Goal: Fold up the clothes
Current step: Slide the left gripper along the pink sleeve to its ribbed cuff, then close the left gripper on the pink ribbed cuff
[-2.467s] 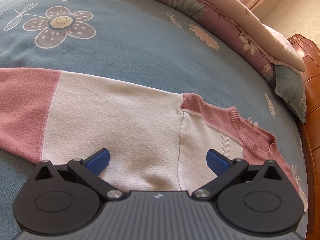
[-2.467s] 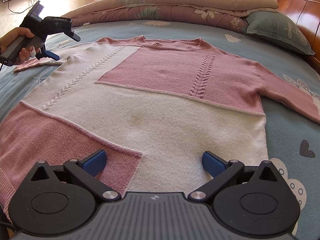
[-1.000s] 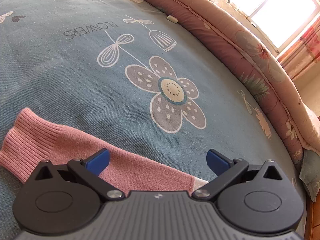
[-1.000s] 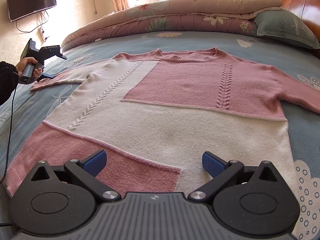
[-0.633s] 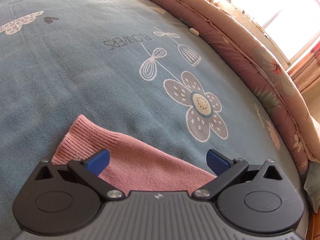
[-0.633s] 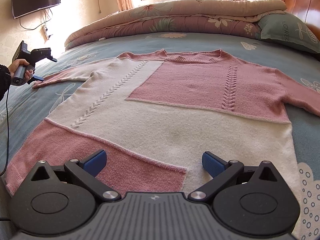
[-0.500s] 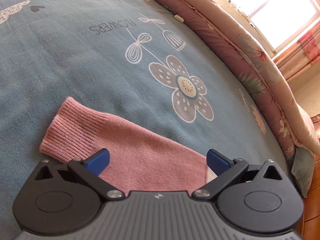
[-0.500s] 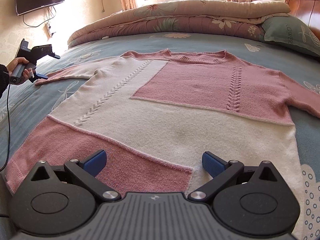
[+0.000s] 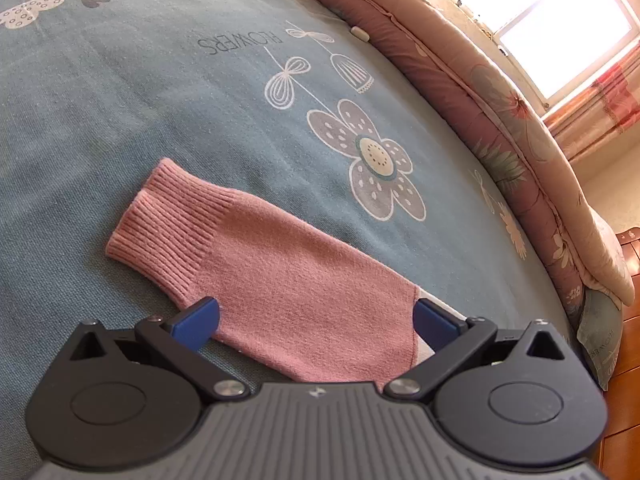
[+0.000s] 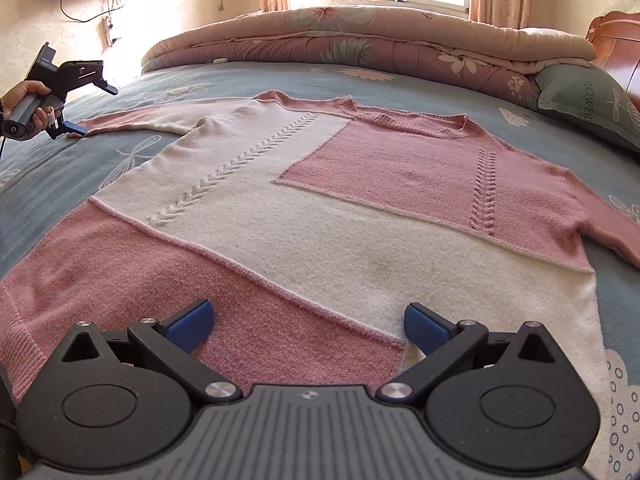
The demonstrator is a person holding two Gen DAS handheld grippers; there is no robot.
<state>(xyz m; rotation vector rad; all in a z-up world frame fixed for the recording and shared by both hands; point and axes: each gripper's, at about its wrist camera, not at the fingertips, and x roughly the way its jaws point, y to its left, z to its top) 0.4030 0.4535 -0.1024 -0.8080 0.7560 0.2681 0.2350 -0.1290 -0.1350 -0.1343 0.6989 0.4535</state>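
So you've got the bed [image 10: 280, 80] in its blue flowered sheet, with the pink and white sweater [image 10: 320, 216] spread flat across it, front up, collar toward the rolled quilt [image 10: 360, 36]. Your right gripper [image 10: 306, 324] sits over the hem, jaws wide, holding nothing. Your left gripper [image 9: 314, 318] is out at the pink sleeve [image 9: 280, 272], jaws wide either side, cuff [image 9: 168, 216] just ahead.

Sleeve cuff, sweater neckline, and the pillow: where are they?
sleeve cuff [image 9: 160, 216], left wrist view, ribbed end.
sweater neckline [image 10: 404, 118], right wrist view, ribbed collar edge.
pillow [image 10: 580, 96], right wrist view, teal front face.
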